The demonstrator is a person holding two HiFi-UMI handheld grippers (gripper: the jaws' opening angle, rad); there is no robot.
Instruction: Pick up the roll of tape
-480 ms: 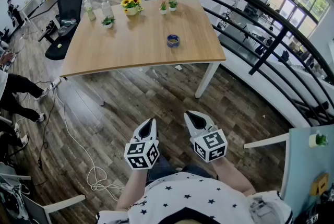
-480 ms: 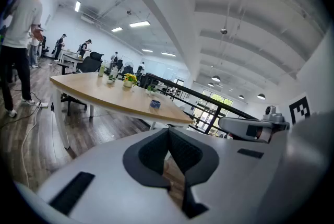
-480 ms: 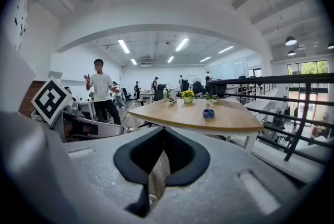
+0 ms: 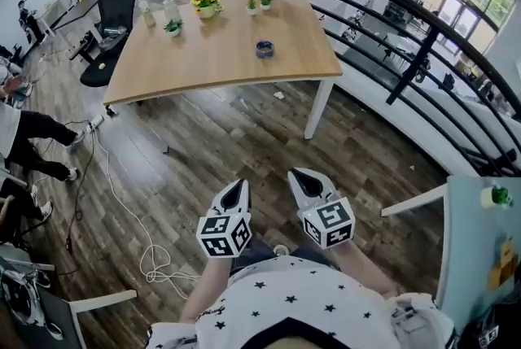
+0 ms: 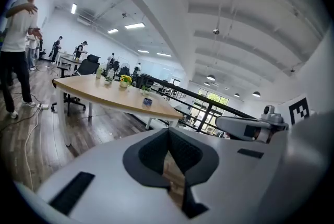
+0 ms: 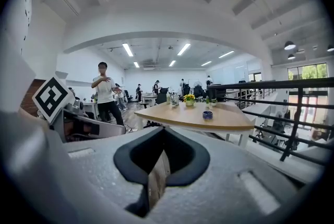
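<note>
1. Task object: the small dark-blue roll of tape (image 4: pixel 264 49) lies flat on the light wooden table with white legs (image 4: pixel 212 67). It sits toward the table's right half, apart from the pot of yellow flowers (image 4: pixel 206 3) and the small green potted plants at the far edge. Nothing touches it.
2. Tools: the left gripper (image 4: pixel 234 191) and the right gripper (image 4: pixel 304 181) both have their jaws pressed together. Their own views show only a thin seam between the dark pads, and nothing is held.
3. Step in hand, as I judge it: the approach. The table is well apart from both grippers, with bare wood-plank floor between.
4. To do it well:
   - Close in on the near edge opposite the roll, keeping clear of the black metal railing (image 4: pixel 391 10) to the right.
   - Spread one gripper's jaws before the reach, not over the roll.
   - Come down steeply so one pad drops inside the ring and the other outside, then pinch the wall. A flat grab across the width looks likelier to skid the roll along the tabletop.
5. Pose: both grippers are held low before the torso, side by side and near each other. Their tips point forward and slightly down toward the table, with the marker cubes facing back at the person.
</note>
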